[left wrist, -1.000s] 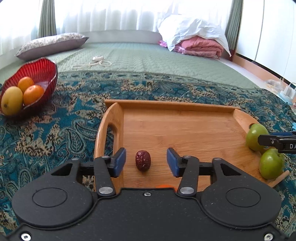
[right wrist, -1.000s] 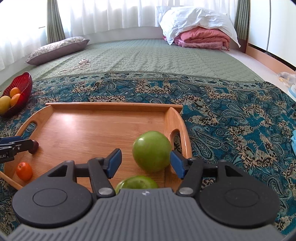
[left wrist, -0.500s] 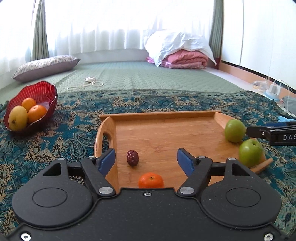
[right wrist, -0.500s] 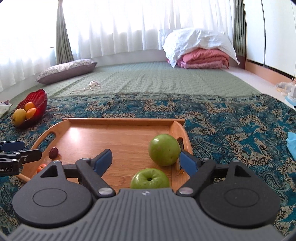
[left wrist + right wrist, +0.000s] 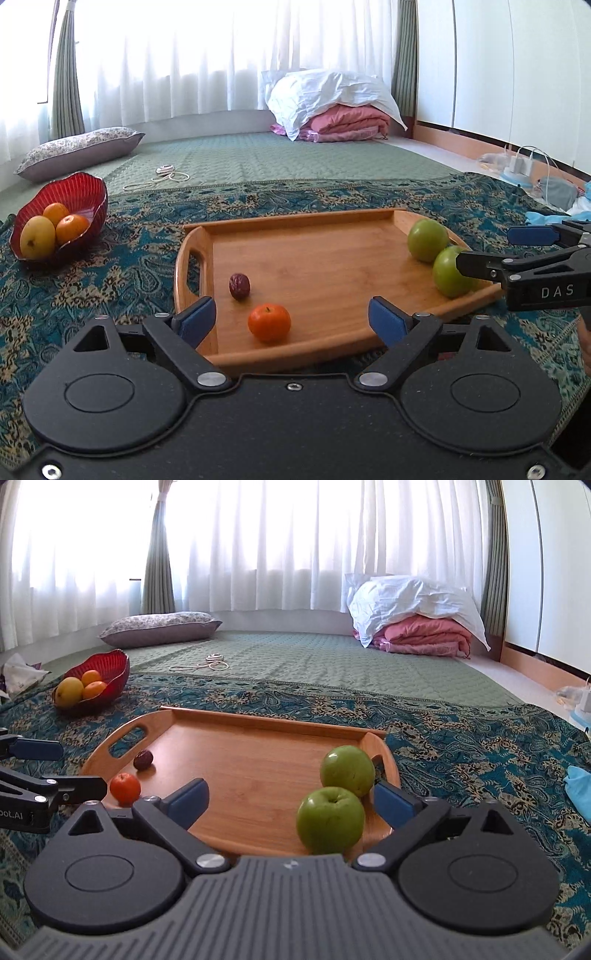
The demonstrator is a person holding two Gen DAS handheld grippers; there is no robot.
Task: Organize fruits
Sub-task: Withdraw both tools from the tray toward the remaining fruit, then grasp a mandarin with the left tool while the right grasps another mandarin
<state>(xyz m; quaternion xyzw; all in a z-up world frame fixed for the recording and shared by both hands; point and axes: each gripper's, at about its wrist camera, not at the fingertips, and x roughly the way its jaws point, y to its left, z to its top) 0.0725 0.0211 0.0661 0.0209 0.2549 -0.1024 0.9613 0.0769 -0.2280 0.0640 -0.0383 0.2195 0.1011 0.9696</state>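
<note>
A wooden tray (image 5: pixel 325 254) (image 5: pixel 255 746) lies on the patterned blanket. On it sit a dark red date (image 5: pixel 239 285) (image 5: pixel 143 759), a small orange (image 5: pixel 269 322) (image 5: pixel 125 788) and two green apples (image 5: pixel 427 240) (image 5: pixel 450 271) (image 5: pixel 347 770) (image 5: pixel 330 819). My left gripper (image 5: pixel 291 321) is open and empty, held back above the tray's near edge behind the orange. My right gripper (image 5: pixel 291 799) is open and empty, above the near right corner by the apples.
A red glass bowl (image 5: pixel 79 195) (image 5: pixel 110 664) with a mango and two oranges stands far left on the blanket. A pillow (image 5: pixel 77 151), a cord (image 5: pixel 162 175), folded bedding (image 5: pixel 332 110) and chargers (image 5: pixel 521 166) lie beyond.
Both grippers have pulled back and up from the tray and opened wider. The date and the apples stay on the tray, and the small orange has come into fuller view.
</note>
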